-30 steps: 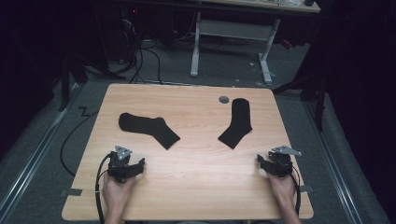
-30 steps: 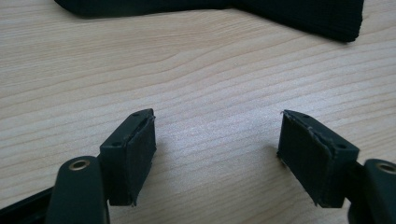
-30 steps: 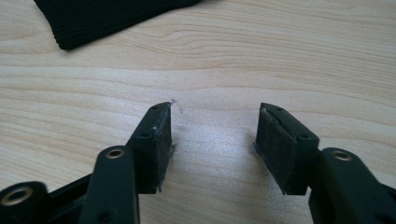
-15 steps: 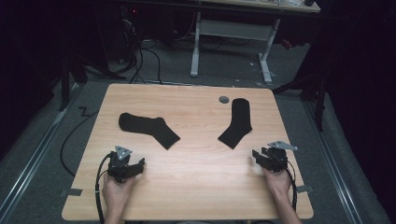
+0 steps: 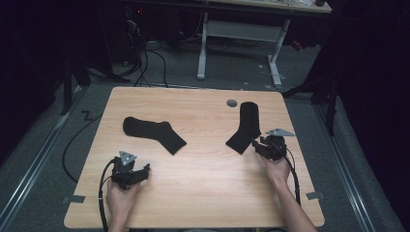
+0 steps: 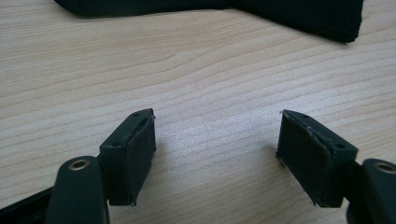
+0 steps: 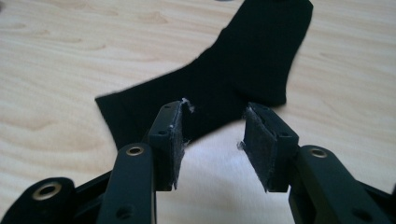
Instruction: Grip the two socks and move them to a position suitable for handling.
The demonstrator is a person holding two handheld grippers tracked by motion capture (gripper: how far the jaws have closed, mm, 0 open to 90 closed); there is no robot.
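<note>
Two black socks lie flat on the wooden table (image 5: 203, 193). The left sock (image 5: 153, 133) is angled at the centre left, and its edge (image 6: 299, 14) runs along the top of the left gripper view. My left gripper (image 5: 144, 170) (image 6: 217, 140) rests near the front left, jaws wide open over bare wood. The right sock (image 5: 245, 126) (image 7: 243, 70) lies at the back right. My right gripper (image 5: 257, 145) (image 7: 212, 140) hovers at that sock's near end. Its jaws have just been closing but stay open, and nothing is pinched between the pads.
A small grey disc (image 5: 232, 102) sits on the table beside the top of the right sock. Behind the table stands a white desk frame (image 5: 203, 48), with cables (image 5: 145, 63) on the dark floor. Bare wood lies between the two socks.
My right gripper has moved forward and a little left, from the front right edge up to the right sock's near end, with its jaws narrower. The left gripper has stayed put.
</note>
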